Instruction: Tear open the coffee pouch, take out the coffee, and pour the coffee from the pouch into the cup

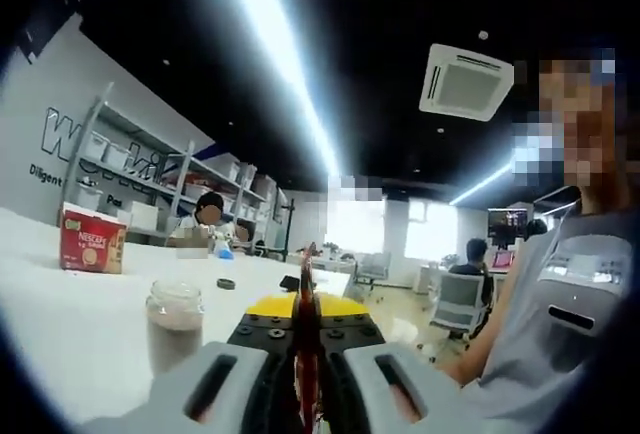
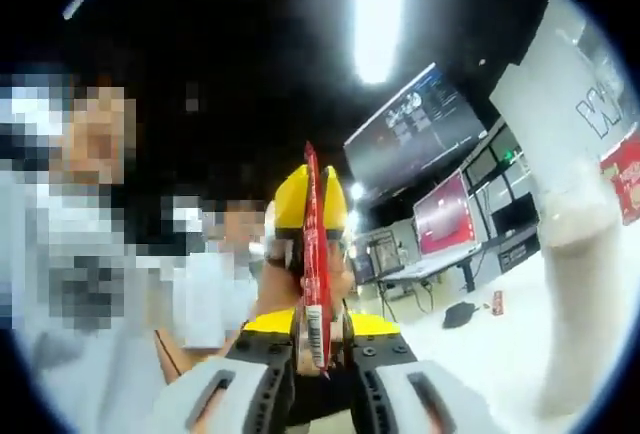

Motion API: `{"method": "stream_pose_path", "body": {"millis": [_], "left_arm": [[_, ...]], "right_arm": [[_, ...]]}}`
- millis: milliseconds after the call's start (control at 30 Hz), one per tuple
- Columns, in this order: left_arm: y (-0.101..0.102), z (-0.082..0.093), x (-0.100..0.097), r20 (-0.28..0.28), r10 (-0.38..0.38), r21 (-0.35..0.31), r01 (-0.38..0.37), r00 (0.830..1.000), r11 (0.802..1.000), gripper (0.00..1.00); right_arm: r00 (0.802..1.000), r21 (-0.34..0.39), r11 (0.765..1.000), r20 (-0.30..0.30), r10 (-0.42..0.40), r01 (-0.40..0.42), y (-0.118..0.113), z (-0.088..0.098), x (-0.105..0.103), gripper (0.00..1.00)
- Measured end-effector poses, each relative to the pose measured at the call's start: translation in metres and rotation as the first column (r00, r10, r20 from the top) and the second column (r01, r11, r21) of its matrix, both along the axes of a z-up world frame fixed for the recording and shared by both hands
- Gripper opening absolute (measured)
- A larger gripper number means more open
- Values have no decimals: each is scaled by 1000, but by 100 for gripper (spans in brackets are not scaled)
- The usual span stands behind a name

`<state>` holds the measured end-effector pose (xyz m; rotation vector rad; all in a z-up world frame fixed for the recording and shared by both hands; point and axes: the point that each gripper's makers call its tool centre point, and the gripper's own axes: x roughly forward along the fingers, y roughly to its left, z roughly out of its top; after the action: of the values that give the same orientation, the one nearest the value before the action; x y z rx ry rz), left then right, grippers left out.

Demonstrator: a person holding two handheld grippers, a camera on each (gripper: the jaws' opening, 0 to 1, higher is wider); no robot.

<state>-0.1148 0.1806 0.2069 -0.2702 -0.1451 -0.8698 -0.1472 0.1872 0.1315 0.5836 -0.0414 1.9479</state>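
Red cardboard coffee box stands far left on the white worktop in the left gripper view, and nearer, to its right, sits a clear glass cup holding brownish liquid. Right of the cup, the left claw is clamped on the thin red coffee pouch, seen edge-on between its jaws. In the right gripper view, the right claw pinches the same pouch, and the yellow-tipped left claw grips its upper end.
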Motion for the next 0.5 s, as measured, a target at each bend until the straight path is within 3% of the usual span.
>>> {"method": "stream_pose_path", "body": {"millis": [500], "left_arm": [[-2, -4, 8, 5, 7, -14, -7, 1000, 1000, 8]], "right_arm": [[999, 22, 999, -35, -33, 34, -3, 0, 3, 10]]}}
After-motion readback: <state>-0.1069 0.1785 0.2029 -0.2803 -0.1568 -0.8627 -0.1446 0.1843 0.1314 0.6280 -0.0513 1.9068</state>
